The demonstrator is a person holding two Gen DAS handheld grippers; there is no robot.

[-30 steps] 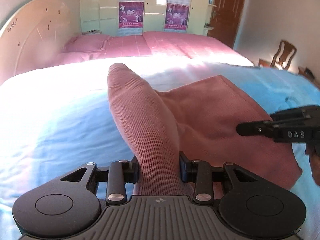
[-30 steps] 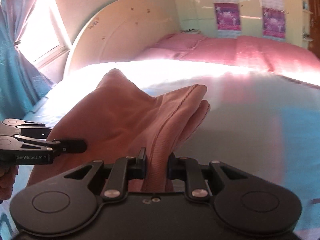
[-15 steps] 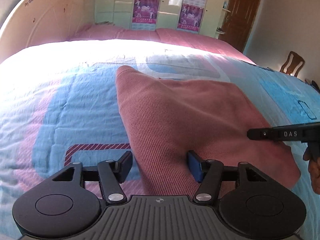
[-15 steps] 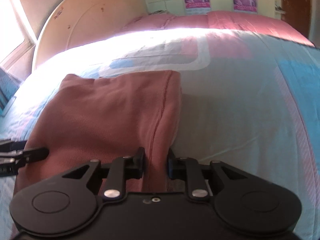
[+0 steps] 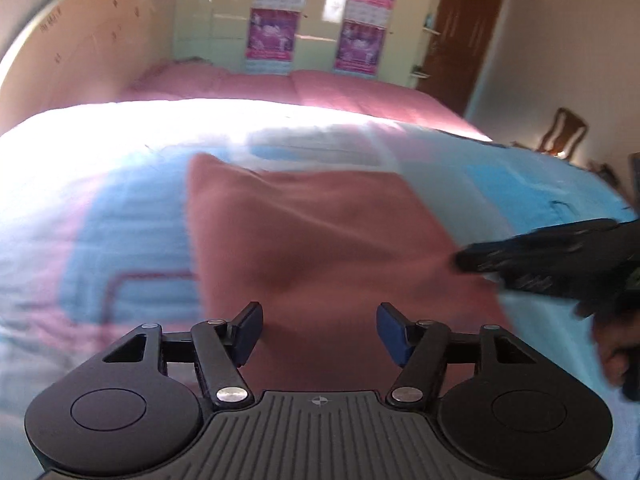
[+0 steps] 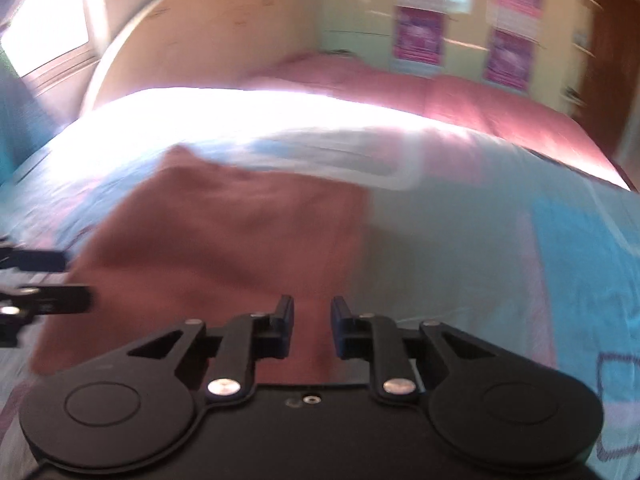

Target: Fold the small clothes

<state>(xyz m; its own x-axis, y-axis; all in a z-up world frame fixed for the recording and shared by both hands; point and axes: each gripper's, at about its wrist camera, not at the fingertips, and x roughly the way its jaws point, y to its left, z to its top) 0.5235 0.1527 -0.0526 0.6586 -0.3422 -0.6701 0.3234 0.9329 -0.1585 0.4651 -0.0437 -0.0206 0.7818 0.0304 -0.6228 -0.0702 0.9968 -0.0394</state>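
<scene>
Nearest, in the left wrist view: left gripper (image 5: 319,330), two blue-padded fingers (image 5: 390,332) spread wide, nothing between them. Just past the tips, one pink knit garment (image 5: 320,240), lying flat on the bedspread (image 5: 100,220), near edge reaching under the gap between the fingers. At right, over the garment's right edge, the right gripper (image 5: 472,262), dark and blurred by motion, with part of one hand (image 5: 616,356) behind it.

In the right wrist view: right gripper (image 6: 312,326), two fingers (image 6: 283,328) parted by a narrow gap, released, with the garment (image 6: 224,248) seen through the gap but not pinched. At the left edge, the left gripper (image 6: 64,276), two black fingertips apart, one above the other, beside the garment's left edge. Cannot tell whether those tips touch the cloth.

Further out: bedspread patterned in blue, pink and white, one bright sunlit band across its far part. Beyond it, pink bedding (image 5: 304,88) on a second bed and one curved headboard (image 5: 72,48) at left. On the back wall, one pale wardrobe (image 5: 316,20) with four purple posters (image 5: 276,34), in two columns of two. One dark door (image 5: 464,40) at right, one wooden chair (image 5: 562,132) near the right edge. One window (image 6: 48,32) at upper left in the right wrist view. Both views smeared by motion.
</scene>
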